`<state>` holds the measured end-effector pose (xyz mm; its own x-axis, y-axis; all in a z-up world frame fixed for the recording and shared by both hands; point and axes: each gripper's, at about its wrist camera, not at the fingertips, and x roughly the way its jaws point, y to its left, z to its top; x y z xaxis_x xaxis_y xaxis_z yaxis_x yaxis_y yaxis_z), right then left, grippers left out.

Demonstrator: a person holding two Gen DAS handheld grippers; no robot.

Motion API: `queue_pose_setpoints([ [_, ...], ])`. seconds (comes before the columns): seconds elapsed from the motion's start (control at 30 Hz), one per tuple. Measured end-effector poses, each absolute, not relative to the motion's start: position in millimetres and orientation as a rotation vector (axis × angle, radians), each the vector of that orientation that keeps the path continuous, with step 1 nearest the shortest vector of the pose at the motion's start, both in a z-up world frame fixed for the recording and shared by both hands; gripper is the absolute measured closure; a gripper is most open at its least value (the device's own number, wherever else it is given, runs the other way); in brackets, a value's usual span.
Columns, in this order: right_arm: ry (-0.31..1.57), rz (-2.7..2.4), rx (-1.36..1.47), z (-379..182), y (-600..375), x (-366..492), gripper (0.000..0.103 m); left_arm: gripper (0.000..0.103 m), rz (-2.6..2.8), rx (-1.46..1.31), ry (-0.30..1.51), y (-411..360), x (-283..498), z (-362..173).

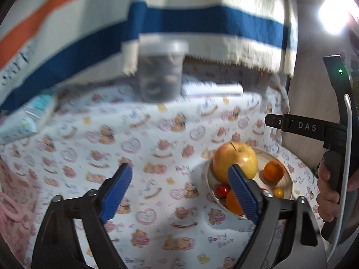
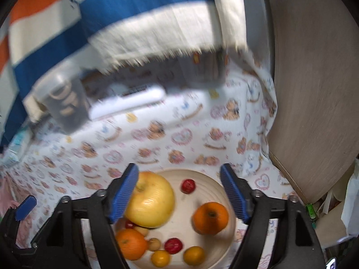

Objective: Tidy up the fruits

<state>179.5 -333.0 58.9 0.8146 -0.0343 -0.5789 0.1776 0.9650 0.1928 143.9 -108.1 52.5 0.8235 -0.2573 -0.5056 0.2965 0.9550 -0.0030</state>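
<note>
A pale round plate (image 2: 215,182) (image 1: 288,187) sits on the bear-print tablecloth with fruit on it: a big yellow-red apple (image 2: 151,199) (image 1: 234,161), two oranges (image 2: 211,217) (image 2: 131,243), small red tomatoes (image 2: 188,186) (image 2: 173,245) and small yellow fruits (image 2: 194,255). My right gripper (image 2: 179,194) is open and empty, hovering just above the plate, its left finger in front of the apple. My left gripper (image 1: 179,192) is open and empty over bare cloth, left of the plate; its right finger overlaps the apple and an orange (image 1: 233,202). The right gripper's handle (image 1: 336,134) shows at right.
A clear lidded jar (image 1: 160,71) (image 2: 62,98) stands at the back of the table, next to a white flat object (image 1: 212,88) (image 2: 128,104). A striped orange-white-blue towel (image 1: 179,18) hangs behind. A wooden panel (image 2: 314,89) bounds the right. A blue-white packet (image 1: 29,118) lies at left.
</note>
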Motion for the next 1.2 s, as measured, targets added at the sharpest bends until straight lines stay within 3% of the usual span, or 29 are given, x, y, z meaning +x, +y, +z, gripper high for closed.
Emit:
queue_pose_setpoints([
  [0.13,0.516,-0.083,0.186,72.4,-315.2,151.7,0.015,0.001,-0.29,0.066,0.422,-100.6,119.8,56.3],
  [0.23,0.451,-0.074,0.136,73.4,-302.8,130.3,0.0,0.001,-0.283,0.073,0.34,-93.5,98.9,54.6],
  [0.4,0.373,-0.071,0.059,62.1,-289.0,90.9,0.001,0.001,-0.278,0.089,0.252,-84.2,74.0,42.6],
  [0.8,0.359,-0.031,0.001,15.1,-280.6,14.1,0.001,0.001,-0.247,0.108,0.315,-77.1,10.5,13.7],
  [1.2,0.282,-0.062,-0.014,5.3,-278.4,-12.2,0.001,0.0,-0.191,0.064,0.29,-70.5,-5.1,8.4],
])
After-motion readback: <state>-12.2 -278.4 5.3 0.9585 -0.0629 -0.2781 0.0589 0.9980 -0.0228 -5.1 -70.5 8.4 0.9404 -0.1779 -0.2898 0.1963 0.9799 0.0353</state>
